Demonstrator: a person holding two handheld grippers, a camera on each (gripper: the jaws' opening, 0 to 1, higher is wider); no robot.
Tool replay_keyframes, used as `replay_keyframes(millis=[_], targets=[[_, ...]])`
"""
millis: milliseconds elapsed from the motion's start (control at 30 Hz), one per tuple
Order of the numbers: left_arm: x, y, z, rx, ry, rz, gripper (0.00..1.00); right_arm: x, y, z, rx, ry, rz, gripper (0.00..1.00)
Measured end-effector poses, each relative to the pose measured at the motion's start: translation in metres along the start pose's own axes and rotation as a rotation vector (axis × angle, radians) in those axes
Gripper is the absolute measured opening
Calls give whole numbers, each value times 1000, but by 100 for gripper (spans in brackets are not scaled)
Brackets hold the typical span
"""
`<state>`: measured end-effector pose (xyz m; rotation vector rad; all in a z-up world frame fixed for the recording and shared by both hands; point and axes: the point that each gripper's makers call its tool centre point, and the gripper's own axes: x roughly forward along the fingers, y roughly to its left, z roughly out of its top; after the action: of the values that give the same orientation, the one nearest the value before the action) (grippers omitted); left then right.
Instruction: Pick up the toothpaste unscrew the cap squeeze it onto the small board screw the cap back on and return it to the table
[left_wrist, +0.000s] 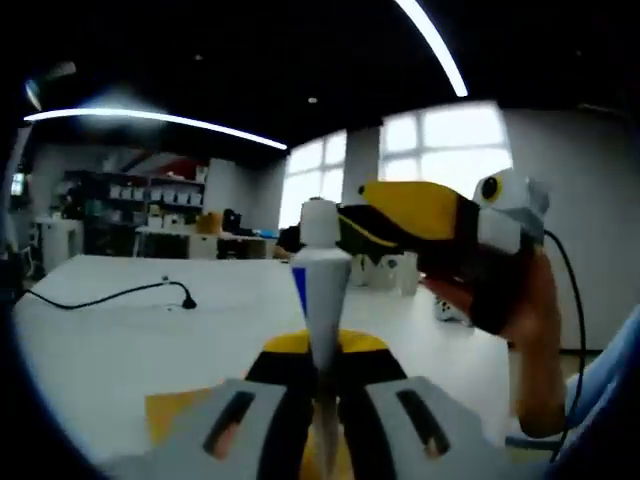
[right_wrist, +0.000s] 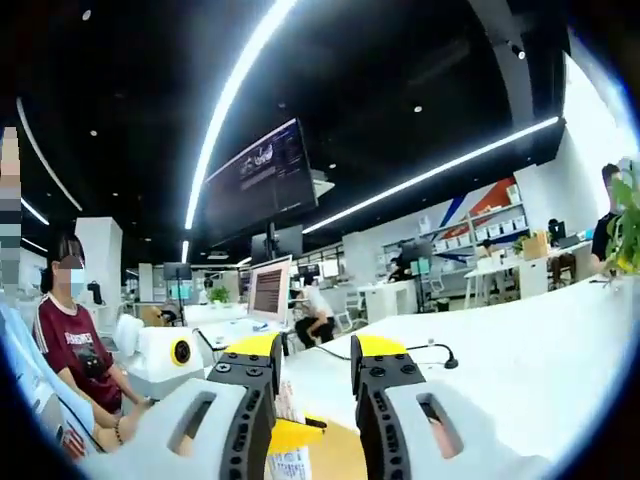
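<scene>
My left gripper (left_wrist: 322, 400) is closed on the toothpaste (left_wrist: 322, 300), pinching the tube low on its body so it stands upright above the white table (left_wrist: 110, 340), with the white cap (left_wrist: 319, 222) at the top. My right gripper (left_wrist: 400, 215), yellow-tipped, comes in from the right at cap height, its tips just beside the cap; from the left gripper view I cannot tell whether they are touching it or closed on it. In the right gripper view my right gripper (right_wrist: 312, 385) shows its jaws standing apart with a gap between them, and a bit of the printed tube (right_wrist: 290, 462) and something yellow sit low between them, so I judge it open and not yet gripping.

I take the step in hand to be the cap work. To do it well, I should keep the left grip firm but low, so I do not press paste out, and hold the tube steady and vertical. The right jaws need to straddle the cap squarely, one on each side, before closing, then turn about the tube's own axis. A skewed grip could slip off the small cap or bend the tube. An orange-yellow sheet (left_wrist: 175, 415), perhaps the small board, lies on the table near me, under the left gripper.
</scene>
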<state>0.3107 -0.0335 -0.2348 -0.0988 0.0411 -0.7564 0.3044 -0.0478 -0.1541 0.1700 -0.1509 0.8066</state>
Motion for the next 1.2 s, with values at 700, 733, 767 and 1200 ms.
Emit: replay_keyframes(millis=[700,733,767,1200], targets=[[-1,-2,-11,76,3,106,5,15,34,-28,-111,36,-82,14],[-1,-3,-11,79,2,105,5,14,32,-27,-103,23,-93,13],[-2,-4,-11,83,0,104,5,14,33,-28,-108,22,-96,12],[-3,-6,-13,111,4,110,5,10,34,-31,-220,24,-150,10]])
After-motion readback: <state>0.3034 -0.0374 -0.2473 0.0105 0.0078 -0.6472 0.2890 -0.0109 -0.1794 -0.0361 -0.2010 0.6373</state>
